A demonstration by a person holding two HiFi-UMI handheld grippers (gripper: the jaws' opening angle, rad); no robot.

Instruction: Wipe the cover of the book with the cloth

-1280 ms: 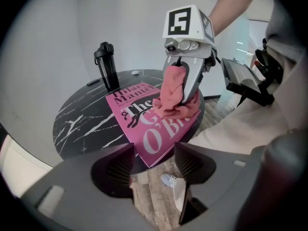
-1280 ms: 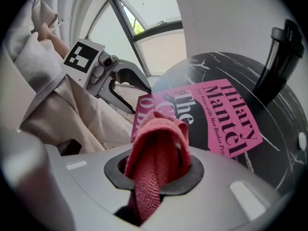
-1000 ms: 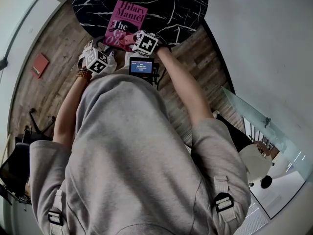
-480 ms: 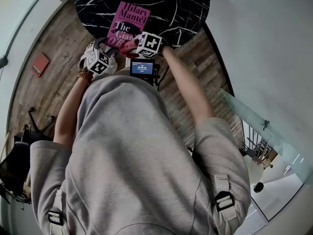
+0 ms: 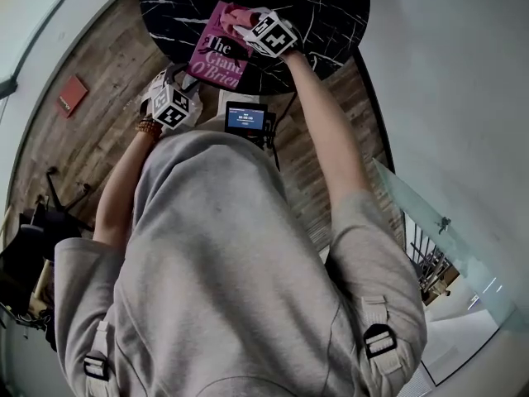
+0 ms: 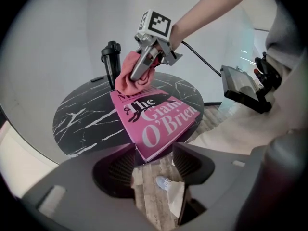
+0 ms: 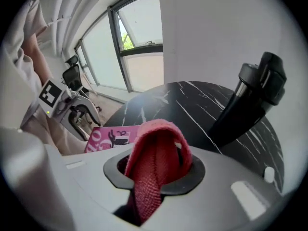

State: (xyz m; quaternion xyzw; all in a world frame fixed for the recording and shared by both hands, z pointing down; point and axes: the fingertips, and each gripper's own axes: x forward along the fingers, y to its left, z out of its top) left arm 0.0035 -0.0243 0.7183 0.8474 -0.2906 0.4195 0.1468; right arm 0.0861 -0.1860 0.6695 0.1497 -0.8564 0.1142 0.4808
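Book: pink paperback (image 5: pixel 216 50) lying flat at the near edge of the black marbled surface (image 5: pixel 322 7), cover up, its near corner jutting over the rim.
Cloth: red rag (image 5: pixel 235 16) bunched at the book's far end, touching the cover over the top line of print.
Right gripper (image 5: pixel 248 25): at the book's far end and tilted steeply down; fingers clenched on the cloth, a fold of which bulges up between them in the right gripper view.
Right arm: bare forearm stretched out alongside the book's right edge.
Left gripper (image 5: pixel 169 98): hangs off the surface by the book's near left corner, pointing downward; fingers released and wide apart, having just closed a little, with nothing between them.
Left arm: bent at the elbow, a bead bracelet at the wrist, well short of the book.
Flask: black, upright (image 6: pixel 111 61), on the surface beyond the book's far end, close behind the cloth.
Screen device: small lit display (image 5: pixel 245 120) on the person's front, just nearer than the book's near edge.
Floor: wood planks (image 5: pixel 91 147) below the book's left side, with a red flat object (image 5: pixel 70 96) well apart from it.
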